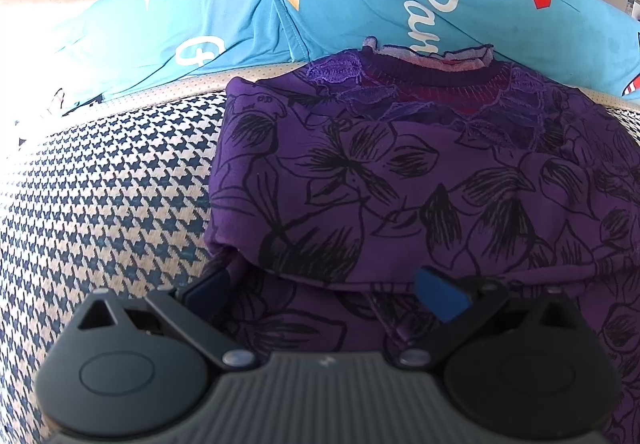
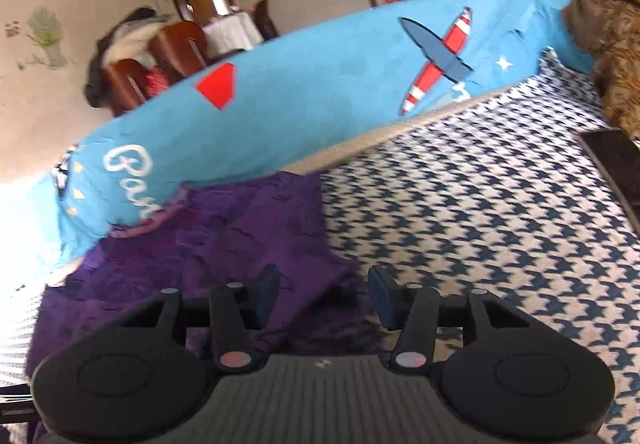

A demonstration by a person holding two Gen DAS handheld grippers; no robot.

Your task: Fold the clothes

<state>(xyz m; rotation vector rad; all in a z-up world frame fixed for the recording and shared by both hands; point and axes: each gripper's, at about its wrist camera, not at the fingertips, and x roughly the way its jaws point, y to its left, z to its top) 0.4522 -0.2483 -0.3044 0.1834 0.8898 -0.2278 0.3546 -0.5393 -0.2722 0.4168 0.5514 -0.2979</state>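
While both open, the left gripper [image 1: 324, 290] and right gripper [image 2: 322, 296] hover over the purple top [image 1: 420, 180].

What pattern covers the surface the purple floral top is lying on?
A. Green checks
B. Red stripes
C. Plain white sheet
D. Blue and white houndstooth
D: the purple floral top lies on a blue and white houndstooth cover, with a light blue printed cushion behind it.
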